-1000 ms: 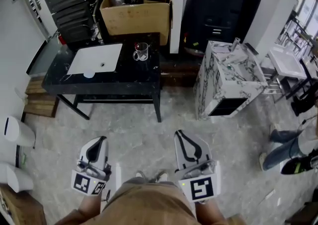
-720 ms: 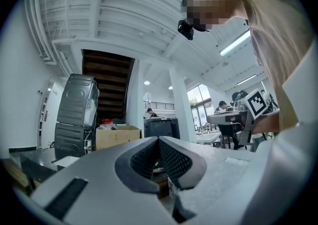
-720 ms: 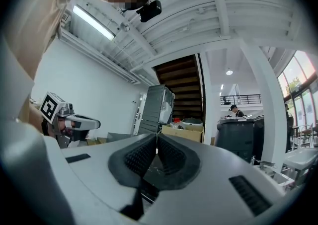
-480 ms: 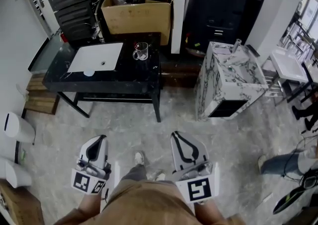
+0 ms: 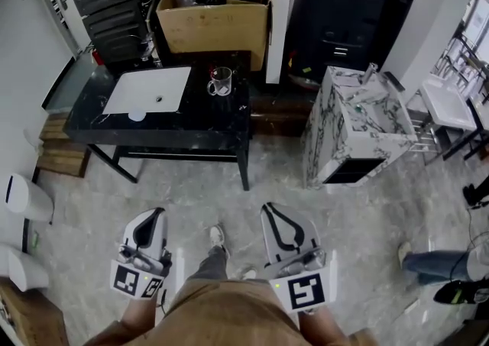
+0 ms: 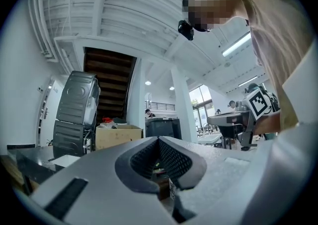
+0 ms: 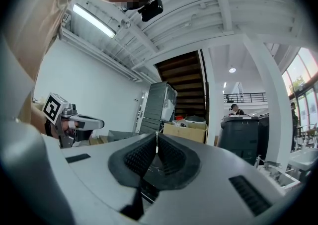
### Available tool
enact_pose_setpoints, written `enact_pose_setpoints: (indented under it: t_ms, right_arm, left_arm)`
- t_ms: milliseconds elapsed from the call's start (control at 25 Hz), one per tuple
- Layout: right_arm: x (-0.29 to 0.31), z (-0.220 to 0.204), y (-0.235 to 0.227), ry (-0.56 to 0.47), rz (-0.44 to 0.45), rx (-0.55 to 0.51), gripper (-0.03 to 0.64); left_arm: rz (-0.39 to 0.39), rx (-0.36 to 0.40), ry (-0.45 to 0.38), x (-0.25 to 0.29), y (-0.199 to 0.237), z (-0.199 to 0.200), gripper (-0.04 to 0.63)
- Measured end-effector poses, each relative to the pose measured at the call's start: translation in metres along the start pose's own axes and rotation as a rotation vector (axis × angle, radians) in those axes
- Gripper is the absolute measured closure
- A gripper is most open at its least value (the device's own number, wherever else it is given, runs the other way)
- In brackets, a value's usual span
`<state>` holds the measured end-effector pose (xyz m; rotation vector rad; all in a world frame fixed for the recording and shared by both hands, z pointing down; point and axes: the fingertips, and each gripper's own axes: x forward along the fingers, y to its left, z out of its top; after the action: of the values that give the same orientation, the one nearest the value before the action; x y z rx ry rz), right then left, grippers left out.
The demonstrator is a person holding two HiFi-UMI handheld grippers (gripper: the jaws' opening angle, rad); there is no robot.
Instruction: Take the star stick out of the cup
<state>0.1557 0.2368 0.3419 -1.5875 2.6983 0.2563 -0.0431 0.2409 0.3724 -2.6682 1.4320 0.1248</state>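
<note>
Left tongs (image 5: pixel 157 215), right tongs (image 5: pixel 269 208) side by side at waist, level, tips together, empty.

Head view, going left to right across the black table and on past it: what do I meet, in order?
White sheet → glass cup → white pillar → marble-patterned cabinet

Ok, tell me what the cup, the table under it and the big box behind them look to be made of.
Cup: clear glass or hard plastic, see-through, with a handle.
Table: dark glossy top with faint pale marks, likely stone or a stone-look laminate, on black legs.
Box: plain brown cardboard, matte, flaps open.
</note>
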Motion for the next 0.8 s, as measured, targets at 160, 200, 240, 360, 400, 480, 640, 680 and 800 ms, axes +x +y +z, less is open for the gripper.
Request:
enact_pose_setpoints:
  t_ms: [160, 200, 240, 360, 400, 480, 640, 680, 800]
  right_arm:
    - [0.029, -0.007, -0.001, 0.015, 0.003, -0.004, 0.611]
    - [0.038, -0.008, 0.0, 0.019, 0.006, -0.006, 0.611]
    - [0.048, -0.008, 0.0, 0.019, 0.007, -0.003, 0.611]
    - [0.077, -0.006, -0.002, 0.013, 0.006, 0.016, 0.611]
    - [0.086, -0.006, -0.003, 0.011, 0.007, 0.018, 0.611]
    - [0.102, -0.005, -0.005, 0.009, 0.01, 0.016, 0.611]
    - [0.128, -0.007, -0.009, 0.019, 0.005, 0.022, 0.611]
    - [0.132, -0.01, -0.011, 0.027, 0.003, 0.021, 0.611]
    - [0.148, -0.017, -0.016, 0.045, 0.005, 0.003, 0.611]
  left_arm:
    - [0.001, -0.017, 0.004, 0.013, 0.023, -0.007, 0.594]
    - [0.004, -0.023, 0.007, 0.016, 0.031, -0.01, 0.594]
    - [0.004, -0.026, 0.009, 0.02, 0.04, -0.012, 0.594]
    - [-0.009, -0.028, 0.01, 0.039, 0.062, -0.016, 0.594]
    - [-0.016, -0.027, 0.009, 0.046, 0.067, -0.016, 0.594]
    - [-0.026, -0.029, 0.008, 0.057, 0.076, -0.019, 0.594]
    - [-0.037, -0.043, 0.015, 0.075, 0.096, -0.026, 0.595]
    - [-0.039, -0.046, 0.019, 0.079, 0.101, -0.028, 0.594]
    - [-0.04, -0.053, 0.029, 0.09, 0.116, -0.035, 0.594]
